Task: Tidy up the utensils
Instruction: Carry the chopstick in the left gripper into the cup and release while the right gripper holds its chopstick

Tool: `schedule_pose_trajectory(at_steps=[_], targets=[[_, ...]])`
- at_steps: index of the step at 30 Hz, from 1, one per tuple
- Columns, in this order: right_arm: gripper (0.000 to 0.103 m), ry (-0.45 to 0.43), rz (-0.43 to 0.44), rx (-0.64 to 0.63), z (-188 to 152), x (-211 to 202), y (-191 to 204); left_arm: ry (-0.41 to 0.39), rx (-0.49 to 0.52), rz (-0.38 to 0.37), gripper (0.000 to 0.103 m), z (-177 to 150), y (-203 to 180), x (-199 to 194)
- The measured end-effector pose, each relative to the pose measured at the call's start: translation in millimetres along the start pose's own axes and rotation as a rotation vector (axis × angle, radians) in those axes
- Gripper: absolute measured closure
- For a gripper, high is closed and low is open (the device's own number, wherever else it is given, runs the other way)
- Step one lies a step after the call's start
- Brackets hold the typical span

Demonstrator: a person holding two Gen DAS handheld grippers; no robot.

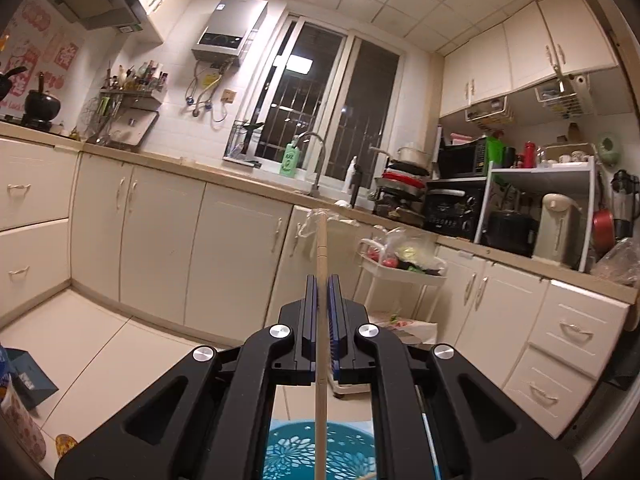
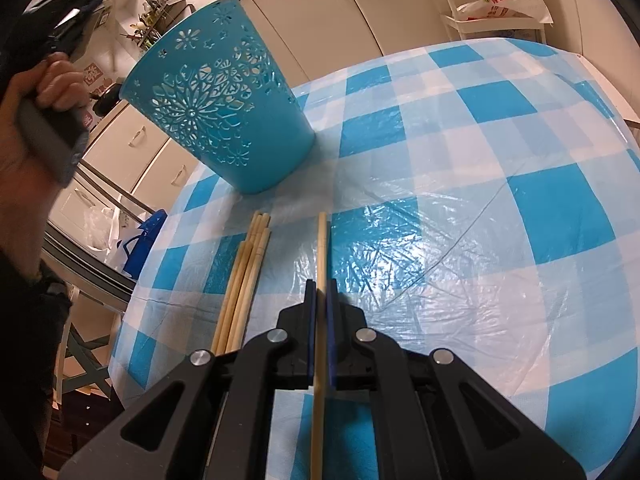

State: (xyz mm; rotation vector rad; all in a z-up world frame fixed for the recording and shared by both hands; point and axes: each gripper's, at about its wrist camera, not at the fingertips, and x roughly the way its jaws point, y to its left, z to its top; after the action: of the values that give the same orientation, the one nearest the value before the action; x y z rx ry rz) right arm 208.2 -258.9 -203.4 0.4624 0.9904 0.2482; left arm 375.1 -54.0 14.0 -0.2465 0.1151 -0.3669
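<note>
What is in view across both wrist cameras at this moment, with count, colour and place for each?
bin: one, teal with cut-out flowers, upright on the table's far left
loose chopsticks: about four, pale wood, bundled on the cloth left of the right gripper
held chopsticks: two, pale wood, one in the left gripper, one in the right gripper
tablecloth: one, blue and white check under clear film
kitchen cabinets: cream, along the walls
left gripper: black, fingers shut on a chopstick, raised over the bin
right gripper: black, shut on a chopstick above the cloth
hand: one, holding the left gripper's handle
</note>
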Motion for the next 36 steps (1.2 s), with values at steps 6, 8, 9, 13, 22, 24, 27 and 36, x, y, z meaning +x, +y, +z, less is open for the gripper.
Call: schedule_pose_trajectory(at_steps=[6, 8, 9, 13, 22, 24, 27, 36], targets=[[0.097, 0.000, 0.001, 0.000, 0, 0, 0, 0.034, 0.020, 0.045, 0.098, -20, 5, 11], [0.097, 0.000, 0.004, 0.003, 0, 0, -1, 0.040, 0.033, 0.061, 0.098, -26, 6, 11], [0.097, 0.000, 0.005, 0.004, 1, 0, -1, 0.043, 0.032, 0.064, 0.098, -28, 6, 11], [0.097, 0.000, 0.005, 0.003, 1, 0, -1, 0.067, 0.037, 0.066, 0.098, -37, 7, 12], [0.097, 0.000, 0.007, 0.006, 0, 0, -1, 0.177, 0.058, 0.085, 0.098, -66, 12, 5], [0.097, 0.000, 0.007, 0.006, 0, 0, -1, 0.193, 0.059, 0.088, 0.097, -70, 14, -1], [0.097, -0.001, 0.004, 0.004, 0, 0, 0, 0.216, 0.064, 0.090, 0.088, -74, 17, -11], [0.097, -0.023, 0.043, 0.022, 0, -5, -4, 0.185, -0.025, 0.152, 0.056, -70, 39, -79]])
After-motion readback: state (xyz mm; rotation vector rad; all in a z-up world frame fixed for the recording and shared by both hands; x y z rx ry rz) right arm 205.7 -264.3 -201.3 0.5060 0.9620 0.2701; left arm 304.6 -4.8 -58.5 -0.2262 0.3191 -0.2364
